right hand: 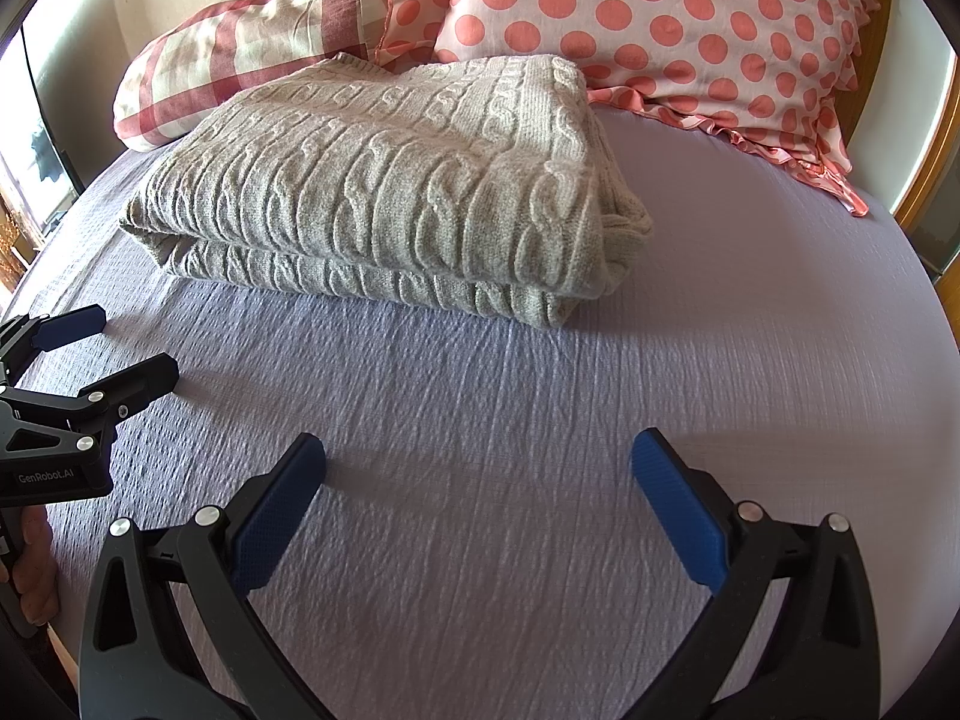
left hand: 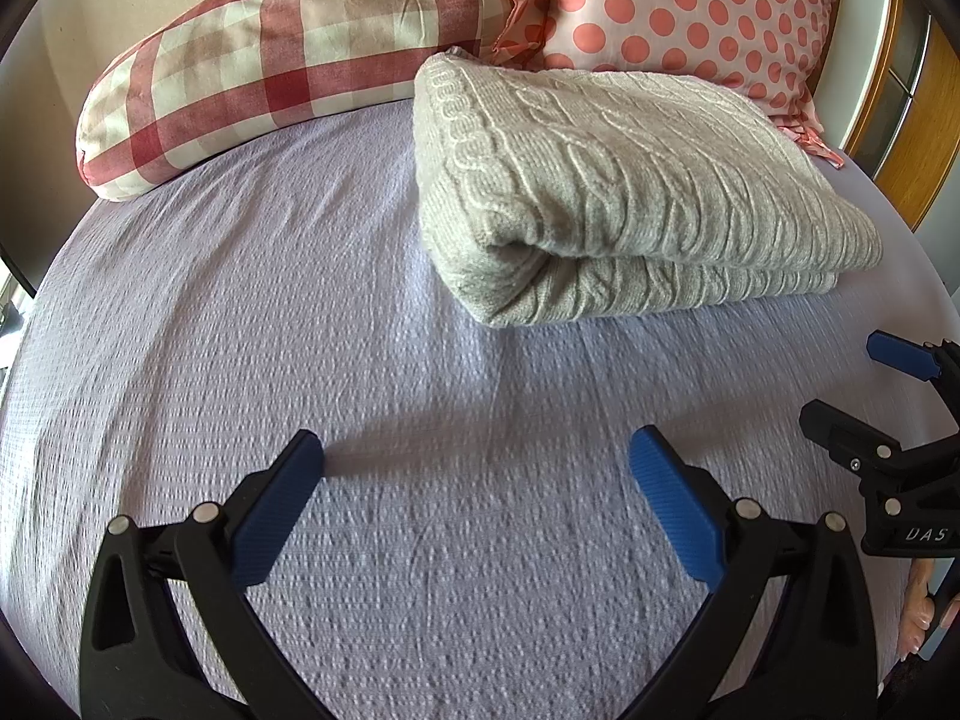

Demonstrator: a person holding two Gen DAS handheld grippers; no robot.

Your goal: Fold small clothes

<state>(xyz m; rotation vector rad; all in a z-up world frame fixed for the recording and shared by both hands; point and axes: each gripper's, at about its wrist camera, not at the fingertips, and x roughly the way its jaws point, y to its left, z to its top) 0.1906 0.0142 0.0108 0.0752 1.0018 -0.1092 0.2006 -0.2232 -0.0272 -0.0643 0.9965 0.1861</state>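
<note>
A grey cable-knit sweater (left hand: 624, 192) lies folded in a thick rectangle on the lilac bedsheet (left hand: 300, 330), near the pillows; it also shows in the right wrist view (right hand: 390, 186). My left gripper (left hand: 477, 456) is open and empty, low over the bare sheet in front of the sweater. My right gripper (right hand: 478, 459) is open and empty too, also short of the sweater. Each gripper shows at the edge of the other's view: the right gripper (left hand: 852, 384) at the right, the left gripper (right hand: 120, 348) at the left, both with jaws apart.
A red-and-cream checked pillow (left hand: 270, 60) and a pink polka-dot pillow (left hand: 690, 6) lean at the head of the bed behind the sweater. A wooden frame (left hand: 912, 120) runs along the right side. The sheet (right hand: 540, 390) stretches between the grippers and the sweater.
</note>
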